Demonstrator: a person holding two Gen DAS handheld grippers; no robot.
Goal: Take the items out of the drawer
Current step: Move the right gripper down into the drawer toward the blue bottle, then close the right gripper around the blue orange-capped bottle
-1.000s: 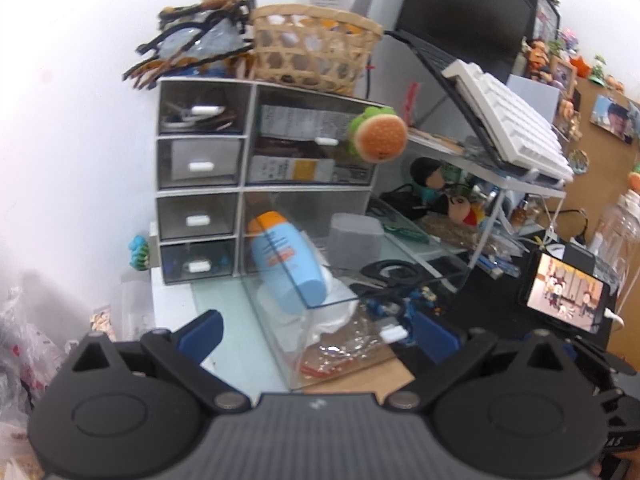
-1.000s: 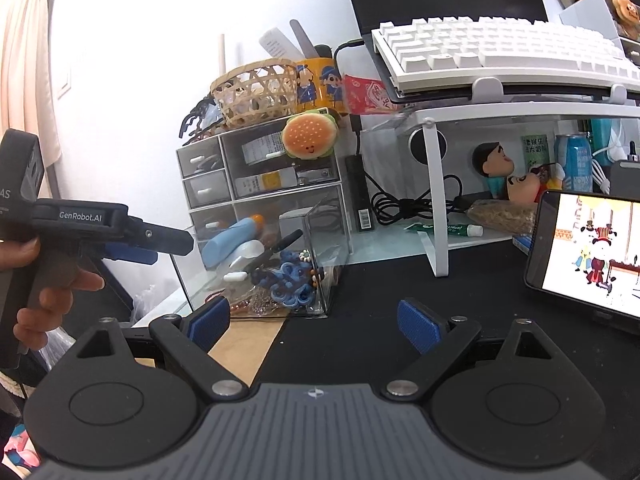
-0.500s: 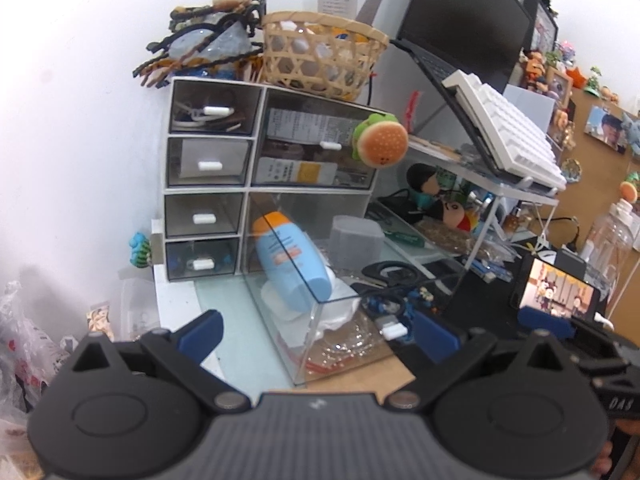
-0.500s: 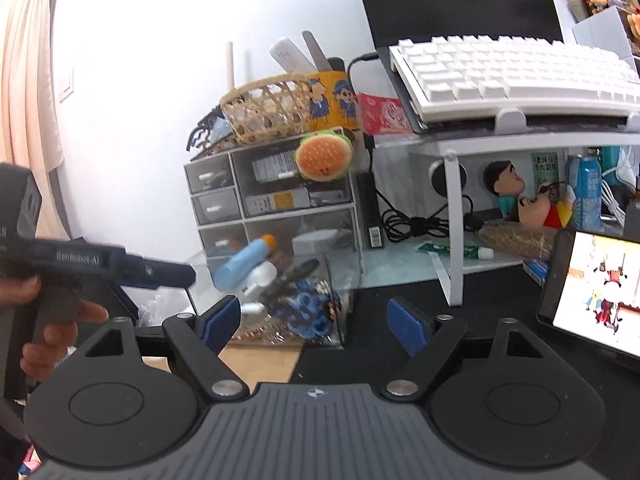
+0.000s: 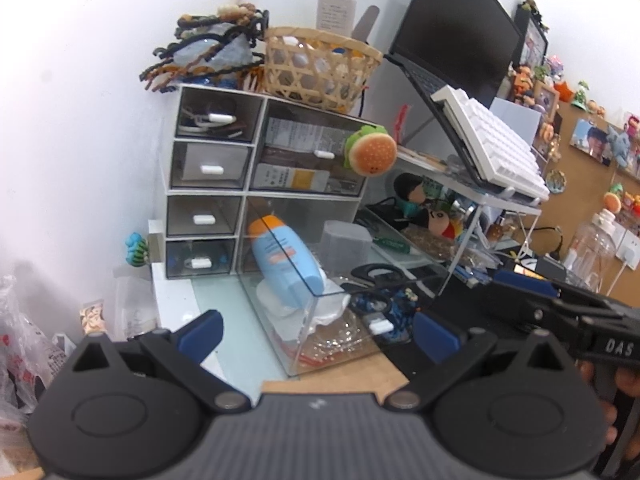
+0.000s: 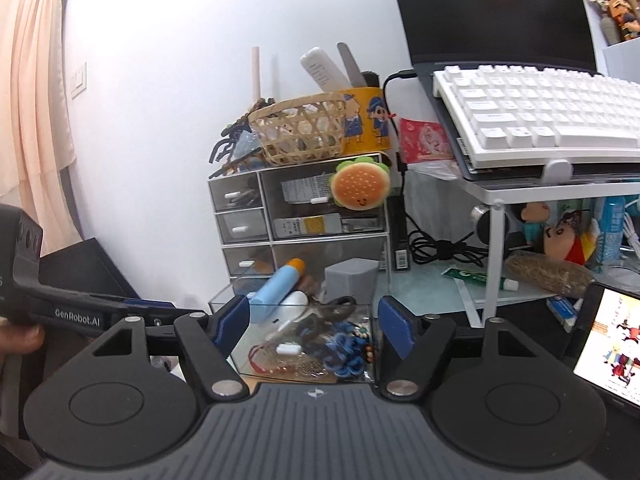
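Guessing the bottle (image 5: 286, 264) in the drawer (image 5: 336, 344) is light, slick plastic; grab mid-body, both grippers' jaws spread.

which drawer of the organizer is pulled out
The big clear drawer at the bottom right, holding the blue sunscreen bottle and scissors. Every other drawer sits flush in the organizer.

Colours in front of the grippers

A light blue bottle (image 5: 286, 262) with orange cap is lying ahead in the clear drawer (image 5: 320, 344); above, an orange-brown burger toy (image 6: 362, 186) is hanging.
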